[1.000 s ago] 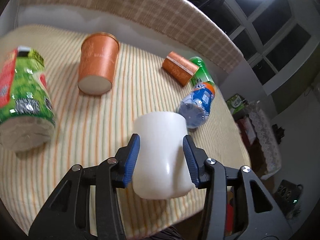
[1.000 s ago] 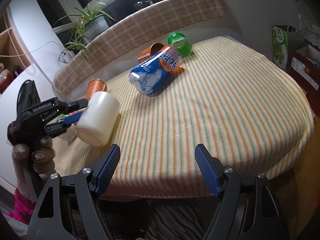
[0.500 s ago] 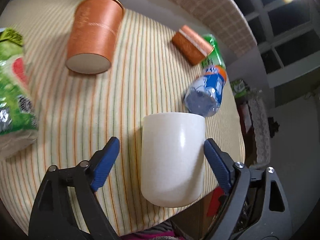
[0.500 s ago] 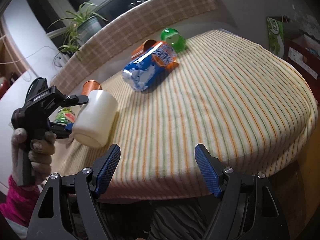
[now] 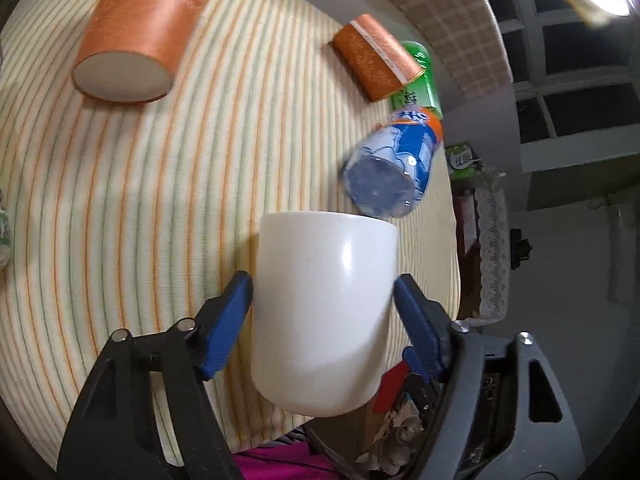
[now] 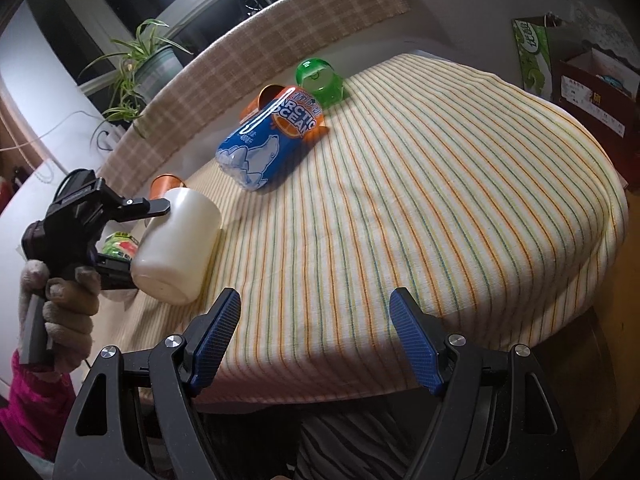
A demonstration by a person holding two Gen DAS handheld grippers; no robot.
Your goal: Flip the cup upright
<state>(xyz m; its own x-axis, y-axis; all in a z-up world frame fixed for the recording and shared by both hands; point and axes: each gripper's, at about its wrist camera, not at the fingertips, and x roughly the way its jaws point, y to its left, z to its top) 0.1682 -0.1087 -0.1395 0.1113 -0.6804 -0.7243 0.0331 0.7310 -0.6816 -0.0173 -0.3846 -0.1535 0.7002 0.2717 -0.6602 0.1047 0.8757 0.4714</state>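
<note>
A round table covered in a cream cloth with orange and green stripes fills both views. Behind it, from 9 to 1 o'clock in the right wrist view, runs a beige checked seat back, with a potted spider plant at 10 o'clock and dark windows beyond. At 2 o'clock stand a green printed bag and a cardboard box; their writing is too small to read.

Lying on the cloth near the far edge is a blue and orange plastic bottle labelled "ARCTIC OCEAN" with a polar bear picture. Touching it behind are a green bottle and an orange cup, all on their sides. In the left wrist view a larger orange paper cup lies on its side at 11 o'clock, its lettering blurred.

The white cup is tilted at the near left edge of the table, its base toward the camera, grasped between the blue pads of the left gripper. A gloved hand holds that tool. The right gripper hovers spread wide, holding nothing, at the near table edge.
</note>
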